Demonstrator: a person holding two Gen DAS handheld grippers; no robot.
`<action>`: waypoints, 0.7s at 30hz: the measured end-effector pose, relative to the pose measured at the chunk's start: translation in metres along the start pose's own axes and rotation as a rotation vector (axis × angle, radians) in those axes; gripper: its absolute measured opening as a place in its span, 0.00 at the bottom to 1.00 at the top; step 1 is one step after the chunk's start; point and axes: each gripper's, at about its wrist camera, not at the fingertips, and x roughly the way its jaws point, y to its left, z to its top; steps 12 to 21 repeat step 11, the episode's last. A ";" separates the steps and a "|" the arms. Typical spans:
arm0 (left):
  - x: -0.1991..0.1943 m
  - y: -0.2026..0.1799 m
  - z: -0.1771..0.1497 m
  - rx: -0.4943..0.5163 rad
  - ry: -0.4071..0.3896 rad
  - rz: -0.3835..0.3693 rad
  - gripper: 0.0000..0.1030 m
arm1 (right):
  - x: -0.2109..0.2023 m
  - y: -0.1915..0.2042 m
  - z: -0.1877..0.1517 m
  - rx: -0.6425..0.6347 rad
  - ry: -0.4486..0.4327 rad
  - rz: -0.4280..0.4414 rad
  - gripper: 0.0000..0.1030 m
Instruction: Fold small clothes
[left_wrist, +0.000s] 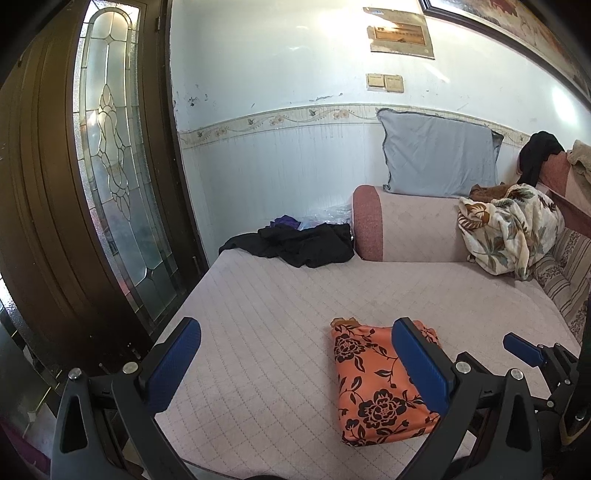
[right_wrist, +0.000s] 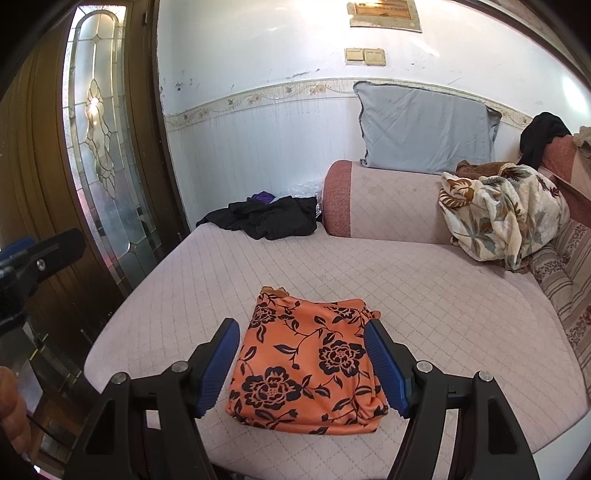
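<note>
A wide sofa seat under a pale quilted cover fills most of the room in front of me, with a padded armrest along its far side. A grey pillow leans against the wall behind that armrest, and a leaf-print blanket is bundled at the right end. A heap of black clothes lies at the far left corner of the seat, near the door. The orange cloth with black flowers lies folded into a neat square on the near part of the seat. The right gripper hangs just over it, jaws spread wide to either side and holding nothing. The left gripper hovers beside the cloth's left edge, jaws also spread and empty.
</note>
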 end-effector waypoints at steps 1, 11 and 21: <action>0.004 -0.001 0.001 -0.001 0.004 0.001 1.00 | 0.005 -0.001 0.001 0.001 0.002 0.001 0.71; 0.069 -0.011 0.004 -0.037 0.072 -0.065 1.00 | 0.071 -0.034 0.001 0.076 0.069 0.029 0.71; 0.069 -0.011 0.004 -0.037 0.072 -0.065 1.00 | 0.071 -0.034 0.001 0.076 0.069 0.029 0.71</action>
